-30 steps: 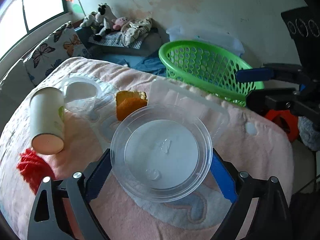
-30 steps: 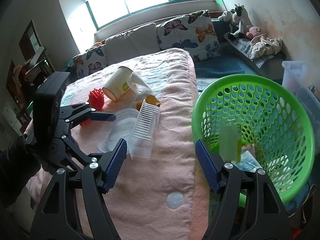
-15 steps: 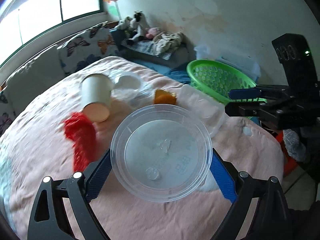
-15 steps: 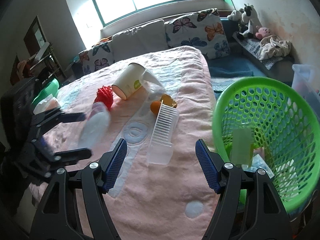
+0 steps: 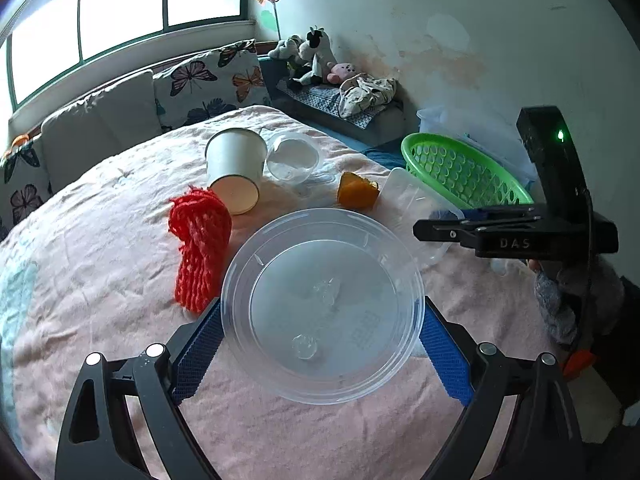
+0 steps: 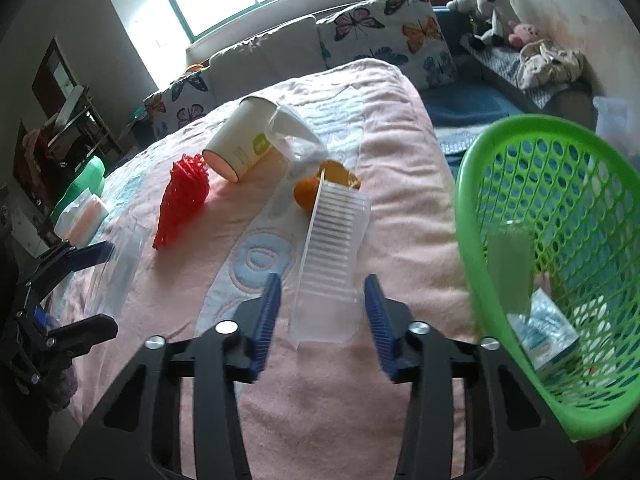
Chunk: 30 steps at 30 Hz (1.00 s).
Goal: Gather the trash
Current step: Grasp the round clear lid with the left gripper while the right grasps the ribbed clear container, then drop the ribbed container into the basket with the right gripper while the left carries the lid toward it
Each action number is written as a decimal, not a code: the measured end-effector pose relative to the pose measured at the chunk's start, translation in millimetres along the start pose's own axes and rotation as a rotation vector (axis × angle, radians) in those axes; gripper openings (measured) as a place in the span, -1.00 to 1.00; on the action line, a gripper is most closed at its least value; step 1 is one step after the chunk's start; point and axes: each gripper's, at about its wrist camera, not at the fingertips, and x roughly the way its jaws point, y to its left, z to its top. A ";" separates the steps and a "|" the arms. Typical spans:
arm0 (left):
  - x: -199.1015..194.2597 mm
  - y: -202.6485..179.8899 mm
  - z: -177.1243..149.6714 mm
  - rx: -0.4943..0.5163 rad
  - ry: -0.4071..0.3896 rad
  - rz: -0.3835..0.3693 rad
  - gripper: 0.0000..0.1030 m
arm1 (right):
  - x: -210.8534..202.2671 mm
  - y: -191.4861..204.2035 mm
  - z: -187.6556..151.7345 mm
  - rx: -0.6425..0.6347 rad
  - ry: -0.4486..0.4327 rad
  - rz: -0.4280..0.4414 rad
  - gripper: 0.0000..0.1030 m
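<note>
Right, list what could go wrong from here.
1. The right gripper is closing its jaws around the thin clear tray; it may buckle or squirt out.
2. The left gripper grips the round lid only by its rim, so it could pop free before reaching the green basket.
</note>
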 end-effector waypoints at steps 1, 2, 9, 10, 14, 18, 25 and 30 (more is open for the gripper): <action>-0.5 0.1 -1.5 -0.004 0.000 0.002 0.74 | -0.8 0.4 -1.0 0.001 -0.002 0.000 -0.39; -0.3 -0.5 -2.1 -0.007 0.000 0.004 0.74 | -3.2 -0.5 -2.5 0.007 -0.007 0.001 -0.39; -1.1 -6.4 0.2 -0.012 -0.007 -0.002 0.74 | -30.0 -3.7 -7.8 0.012 -0.056 0.009 -0.40; -2.2 -8.7 1.8 -0.010 -0.011 -0.005 0.74 | -33.6 -4.5 -8.4 0.012 -0.062 0.006 -0.40; -2.5 -21.2 10.9 0.004 -0.023 -0.016 0.74 | -56.2 -15.2 -11.9 0.024 -0.097 -0.008 -0.40; -2.4 -40.1 22.5 0.024 -0.039 -0.034 0.74 | -76.8 -35.2 -13.9 0.047 -0.125 -0.046 -0.39; 6.5 -71.1 43.8 0.051 -0.049 -0.070 0.74 | -102.2 -86.1 -19.4 0.092 -0.132 -0.150 -0.39; 14.8 -91.7 59.9 0.061 -0.053 -0.092 0.74 | -106.7 -119.6 -25.9 0.121 -0.115 -0.214 -0.39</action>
